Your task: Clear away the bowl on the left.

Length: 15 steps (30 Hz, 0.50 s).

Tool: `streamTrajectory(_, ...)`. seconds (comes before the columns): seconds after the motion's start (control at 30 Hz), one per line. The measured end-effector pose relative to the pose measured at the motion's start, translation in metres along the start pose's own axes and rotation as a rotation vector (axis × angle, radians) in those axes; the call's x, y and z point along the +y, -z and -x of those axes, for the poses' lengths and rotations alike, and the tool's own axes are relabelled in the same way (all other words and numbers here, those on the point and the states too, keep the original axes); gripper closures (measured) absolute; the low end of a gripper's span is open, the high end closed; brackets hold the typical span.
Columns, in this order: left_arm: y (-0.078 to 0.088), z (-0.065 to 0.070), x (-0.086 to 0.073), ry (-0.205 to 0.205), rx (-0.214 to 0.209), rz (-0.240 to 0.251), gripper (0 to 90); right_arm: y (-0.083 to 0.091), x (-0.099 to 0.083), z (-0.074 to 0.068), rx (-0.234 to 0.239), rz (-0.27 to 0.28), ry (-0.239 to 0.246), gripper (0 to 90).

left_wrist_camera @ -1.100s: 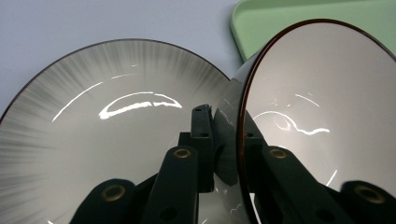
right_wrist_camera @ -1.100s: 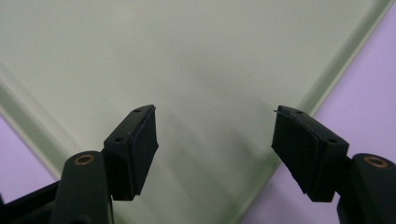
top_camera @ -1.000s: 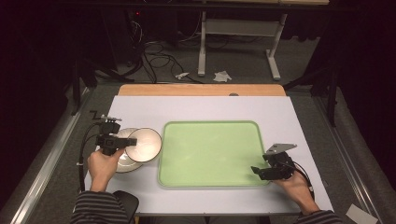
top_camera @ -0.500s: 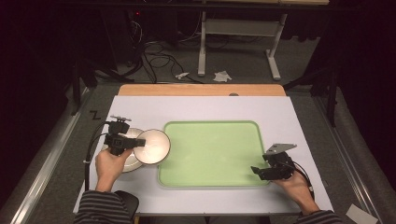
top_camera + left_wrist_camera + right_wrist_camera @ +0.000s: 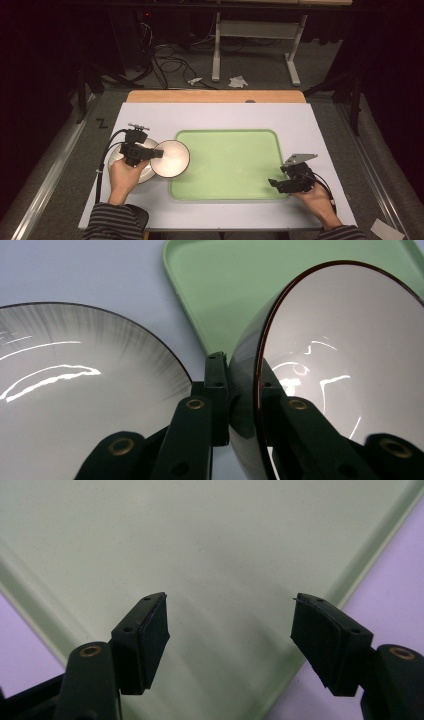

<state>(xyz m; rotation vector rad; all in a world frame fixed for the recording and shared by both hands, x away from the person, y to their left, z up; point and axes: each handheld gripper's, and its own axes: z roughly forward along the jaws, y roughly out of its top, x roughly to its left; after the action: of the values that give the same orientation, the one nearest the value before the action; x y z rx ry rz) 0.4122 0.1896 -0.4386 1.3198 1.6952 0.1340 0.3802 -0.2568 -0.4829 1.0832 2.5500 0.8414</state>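
Since the earlier high view, the left gripper has carried the bowl away from the plate toward the tray, so the bowl now overhangs the tray's left edge, while the right gripper has stayed at the tray's near right corner. In the high view the bowl is a small round one, white inside with a dark rim, held tipped on its side near the worktop's left edge (the plate lies flat just behind it). To finish well, I would keep the pinch firm on the rim, level the bowl over bare tray floor and lower it before letting go, since a tilted release could roll it. In the left gripper view the fingers are clamped on the bowl's wall, one inside and one outside, its glossy interior catching highlights, with the streaked plate on the other side. In the right gripper view the fingers stand apart, holding nothing, over the pale green tray.
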Motion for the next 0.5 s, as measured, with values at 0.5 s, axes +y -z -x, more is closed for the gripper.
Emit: streamTrajectory(0.5,-0.015,0.022,-0.005,-0.037,-0.032,-0.037,82.0,0.000,0.000,0.000,-0.002,-0.006,-0.004,32.5)
